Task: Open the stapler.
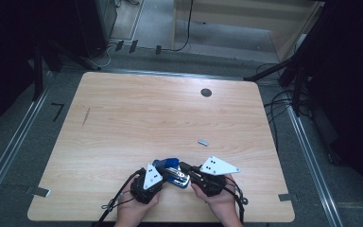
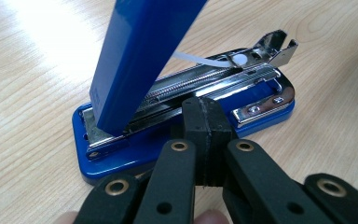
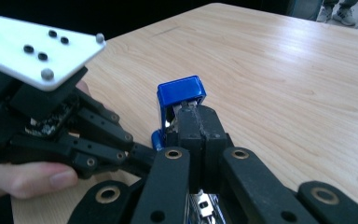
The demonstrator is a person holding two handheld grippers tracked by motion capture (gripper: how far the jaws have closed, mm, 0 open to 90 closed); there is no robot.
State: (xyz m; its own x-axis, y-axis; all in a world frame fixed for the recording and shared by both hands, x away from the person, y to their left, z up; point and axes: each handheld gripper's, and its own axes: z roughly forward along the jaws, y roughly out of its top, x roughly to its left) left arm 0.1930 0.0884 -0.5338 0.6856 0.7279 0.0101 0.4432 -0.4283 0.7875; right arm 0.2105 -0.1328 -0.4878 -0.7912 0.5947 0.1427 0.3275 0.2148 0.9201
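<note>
Your left gripper [image 2: 204, 122] pressed together against the blue stapler [image 2: 177, 135] at frame centre, your right gripper [image 3: 196, 126] closed under its raised lid [image 3: 181, 91].

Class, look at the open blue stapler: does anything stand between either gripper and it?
Nothing visible does. The left gripper sits right at the stapler, jaws shut against its base. The right gripper, also shut, is up against its raised blue lid.

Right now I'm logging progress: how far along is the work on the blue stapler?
Done: the blue metal stapler has its blue lid swung up, its chrome staple rail exposed. In hand: left gripper and right gripper shut against it. Left: the small grey staple strip lies unloaded.
</note>
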